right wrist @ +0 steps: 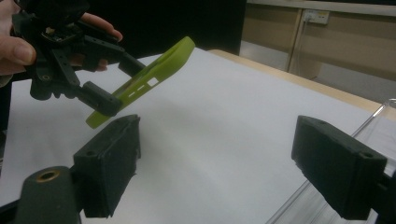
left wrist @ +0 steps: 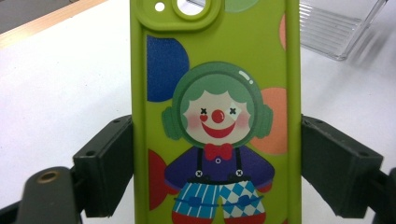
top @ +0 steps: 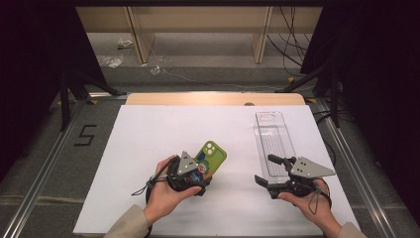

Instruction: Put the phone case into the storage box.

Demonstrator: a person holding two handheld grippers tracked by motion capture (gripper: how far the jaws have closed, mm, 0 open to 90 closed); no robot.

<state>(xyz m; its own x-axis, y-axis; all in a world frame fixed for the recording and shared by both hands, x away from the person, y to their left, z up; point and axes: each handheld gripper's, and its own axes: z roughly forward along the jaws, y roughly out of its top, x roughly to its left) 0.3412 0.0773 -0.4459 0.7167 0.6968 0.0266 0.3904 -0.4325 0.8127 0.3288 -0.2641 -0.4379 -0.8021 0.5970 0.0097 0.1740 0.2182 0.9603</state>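
Note:
A lime-green phone case [top: 213,154] printed with a clown [left wrist: 217,116] is pinched across its width near the lower end by my left gripper [top: 199,173], whose black pads [left wrist: 109,161] press on both long edges. In the right gripper view the case [right wrist: 154,77] hangs tilted above the white sheet, camera end raised, in the left gripper [right wrist: 116,83]. My right gripper [top: 266,169] stands open and empty just over the near end of a clear plastic tray [top: 272,134], its jaws wide apart [right wrist: 217,158].
A white sheet [top: 163,129] covers the table, with a wooden strip [top: 213,98] along the far edge. The clear tray [left wrist: 331,32] lies lengthwise at the right. Dark stands and cables sit on the floor beyond the table.

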